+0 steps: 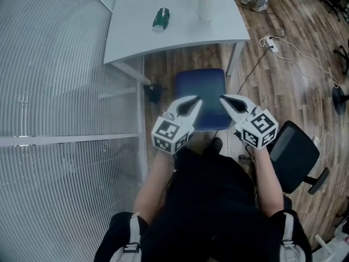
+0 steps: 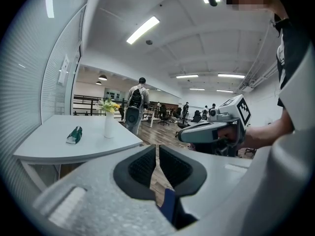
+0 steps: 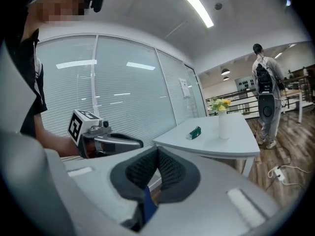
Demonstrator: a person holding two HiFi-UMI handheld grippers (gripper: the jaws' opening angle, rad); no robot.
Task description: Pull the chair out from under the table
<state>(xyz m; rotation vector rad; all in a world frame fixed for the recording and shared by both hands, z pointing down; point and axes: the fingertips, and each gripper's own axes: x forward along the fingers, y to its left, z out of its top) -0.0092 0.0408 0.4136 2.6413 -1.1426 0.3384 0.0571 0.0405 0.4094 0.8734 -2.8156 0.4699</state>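
The blue-seated chair (image 1: 200, 94) stands at the centre of the frame, just below the near edge of the white table (image 1: 163, 42), most of its seat in the open. The left gripper (image 1: 192, 103) and the right gripper (image 1: 226, 101) hover side by side over the seat's lower edge. The right jaws are pressed together, the left all but together, and neither clamps anything. A vase (image 1: 205, 5) stands on the table at the top

Table (image 1: 180, 31) ahead, partition (image 1: 54, 91) left (office chair (image 1: 294, 154) right).
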